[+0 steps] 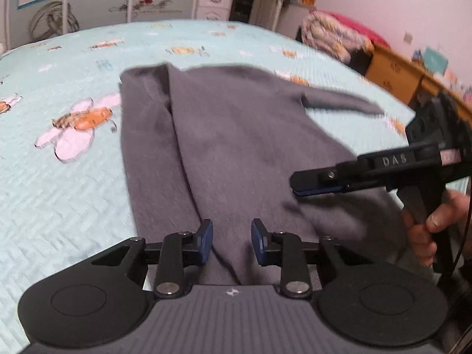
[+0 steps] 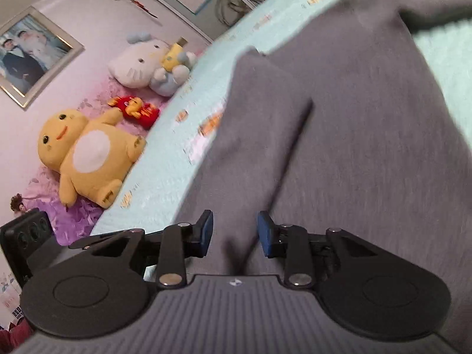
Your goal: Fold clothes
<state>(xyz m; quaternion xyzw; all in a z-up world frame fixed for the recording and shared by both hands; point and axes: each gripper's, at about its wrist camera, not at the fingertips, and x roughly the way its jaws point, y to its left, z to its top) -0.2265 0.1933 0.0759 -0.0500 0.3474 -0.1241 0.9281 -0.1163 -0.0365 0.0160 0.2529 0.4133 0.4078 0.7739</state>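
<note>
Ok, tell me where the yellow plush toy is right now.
In the right wrist view the yellow plush toy lies at the left, off the bedspread's edge on purple fabric, below the white cat plush.

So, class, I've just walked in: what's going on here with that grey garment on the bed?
A person is folding a grey garment spread on a light blue bedspread, with a handheld gripper in each hand. The left gripper and right gripper are both open, with grey cloth between their fingers. One side is already folded inward.
</note>
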